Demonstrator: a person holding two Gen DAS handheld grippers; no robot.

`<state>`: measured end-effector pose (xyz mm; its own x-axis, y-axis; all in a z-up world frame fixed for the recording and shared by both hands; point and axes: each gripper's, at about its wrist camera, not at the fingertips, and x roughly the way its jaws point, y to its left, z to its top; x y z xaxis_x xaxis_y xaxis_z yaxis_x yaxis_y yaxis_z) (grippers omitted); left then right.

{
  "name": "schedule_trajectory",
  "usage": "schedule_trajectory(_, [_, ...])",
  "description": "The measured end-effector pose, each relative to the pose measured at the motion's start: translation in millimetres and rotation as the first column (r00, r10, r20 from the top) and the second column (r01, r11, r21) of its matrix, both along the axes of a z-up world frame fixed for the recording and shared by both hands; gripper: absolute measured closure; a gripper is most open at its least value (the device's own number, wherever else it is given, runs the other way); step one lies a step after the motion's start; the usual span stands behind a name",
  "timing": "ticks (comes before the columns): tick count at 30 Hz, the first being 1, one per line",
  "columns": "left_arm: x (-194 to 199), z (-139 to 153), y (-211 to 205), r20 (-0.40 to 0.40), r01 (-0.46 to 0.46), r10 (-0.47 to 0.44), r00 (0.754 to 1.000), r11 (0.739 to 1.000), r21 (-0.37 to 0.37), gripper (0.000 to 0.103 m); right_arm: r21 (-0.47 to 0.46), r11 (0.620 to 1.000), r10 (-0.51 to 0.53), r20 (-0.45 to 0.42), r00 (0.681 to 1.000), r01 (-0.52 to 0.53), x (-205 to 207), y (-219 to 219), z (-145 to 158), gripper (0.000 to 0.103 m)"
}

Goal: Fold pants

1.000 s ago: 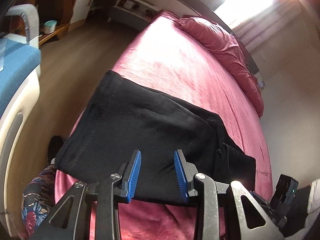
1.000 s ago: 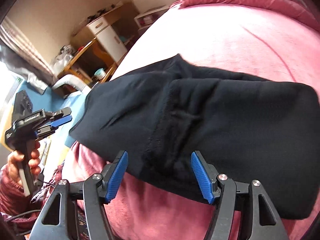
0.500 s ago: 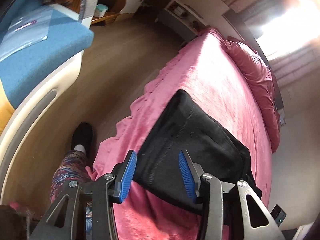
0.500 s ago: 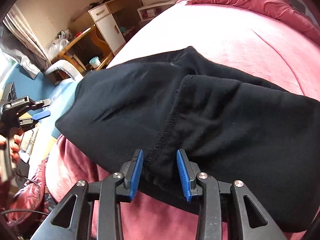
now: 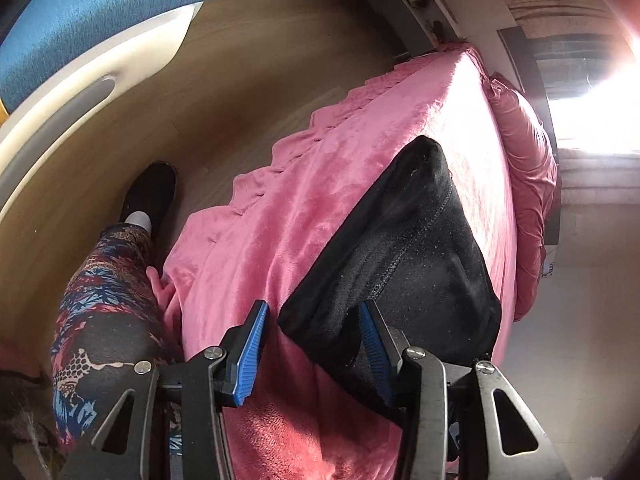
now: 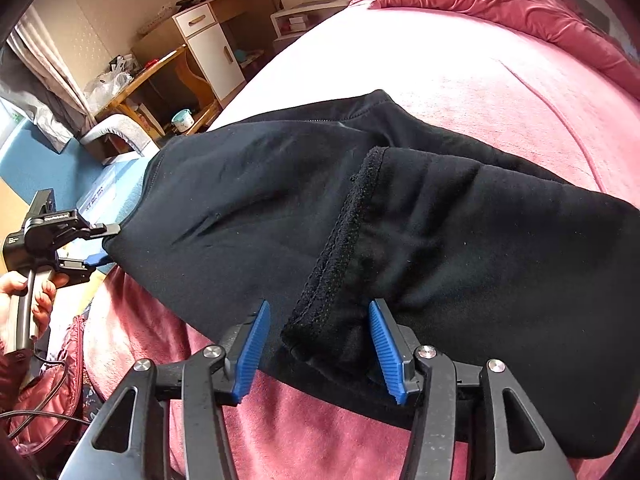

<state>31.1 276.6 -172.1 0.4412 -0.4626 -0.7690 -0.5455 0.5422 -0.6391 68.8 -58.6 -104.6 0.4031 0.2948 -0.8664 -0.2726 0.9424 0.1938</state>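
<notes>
**A:** Where are the pants?

**B:** The black pants (image 6: 400,216) lie already folded over on the pink bedspread (image 6: 460,80), near its front edge — a hemmed cuff sits on top, close to the viewer.

**A:** And the grippers?

**B:** The right gripper (image 6: 318,346) has just been opening; its jaws are spread around that cuff, the pads not pressing. The left gripper (image 5: 312,350) is spread too, astride the pants' left corner without pinching.

**A:** Which step?

**B:** Likely lining up another fold — next, both need to close on the near edge and lift together.
</notes>
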Motion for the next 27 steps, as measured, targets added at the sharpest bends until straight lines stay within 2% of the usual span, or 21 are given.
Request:
schedule_trajectory(3, [1,-4,-2,-0.009,-0.003,0.003,1.0,1.0,0.0,0.06,-0.005,1.0,-0.016,-0.004,1.0,0.016,0,-3,-1,0.048])
schedule_trajectory(6, [2,-1,-4,0.02,-0.004,0.004,1.0,1.0,0.028,0.074,0.008,0.999,-0.036,-0.018,0.999,0.036,2,-11,-6,0.046])
schedule_trajectory(9, [2,13,-9,0.063,0.007,-0.013,0.998,0.995,0.095,0.087,0.022,0.999,-0.043,-0.019,0.999,0.044,2,-15,-7,0.046])
schedule_trajectory(11, [2,26,-12,0.114,0.003,-0.017,0.993,0.992,0.124,0.089,0.022,0.999,-0.044,-0.015,0.999,0.044,1,-16,-5,0.046])
schedule_trajectory(13, [2,48,-22,0.2,0.022,-0.056,0.978,0.986,0.164,0.09,0.027,0.998,-0.061,0.005,0.998,0.06,-1,-20,2,0.046])
schedule_trajectory(15, [4,73,-37,0.301,0.066,-0.119,0.946,0.981,0.181,0.09,0.055,0.995,-0.081,0.027,0.996,0.079,-1,-26,12,0.046])
schedule_trajectory(18, [9,111,-71,0.424,0.171,-0.257,0.868,0.958,0.23,0.09,0.164,0.983,-0.09,0.029,0.996,0.084,2,-36,28,0.043])
schedule_trajectory(20, [13,126,-98,0.475,0.251,-0.343,0.81,0.936,0.248,0.091,0.279,0.958,-0.072,0.008,0.997,0.067,10,-42,37,0.04])
schedule_trajectory(24, [21,138,-150,0.511,0.397,-0.487,0.708,0.873,0.282,0.091,0.453,0.891,-0.007,-0.042,0.999,0.025,29,-36,50,0.036])
schedule_trajectory(25, [22,138,-162,0.508,0.425,-0.517,0.689,0.856,0.295,0.091,0.49,0.872,0.018,-0.052,0.998,0.01,36,-29,55,0.036])
schedule_trajectory(27, [24,137,-180,0.499,0.472,-0.563,0.659,0.826,0.308,0.091,0.516,0.856,0.056,-0.055,0.997,-0.02,46,-19,59,0.036])
